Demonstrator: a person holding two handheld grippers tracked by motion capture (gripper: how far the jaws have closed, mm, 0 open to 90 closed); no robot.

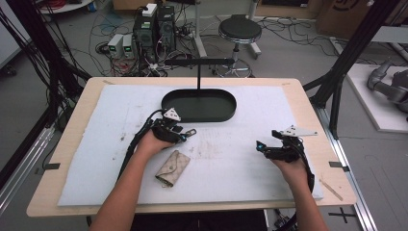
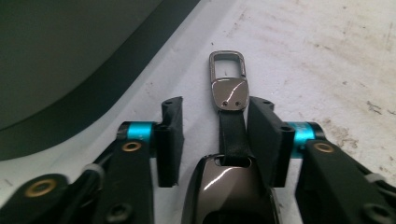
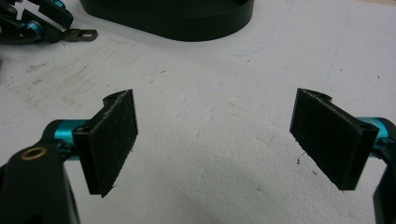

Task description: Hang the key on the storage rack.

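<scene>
A wooden table carries a white foam mat.

The key fob has a glossy dark metal body that mirrors the light, a matt black strap and a polished metal clasp with two small rivets. The left gripper has matt black plastic jaws, with shiny blue metal sleeves and brass-coloured rings. The pads of the right gripper look rough, like felt. The white mat is grainy foam, stained with grey marks. The stand base is matt black. The key pouch looks like beige patterned leather. The table edge is pale smooth wood.
</scene>
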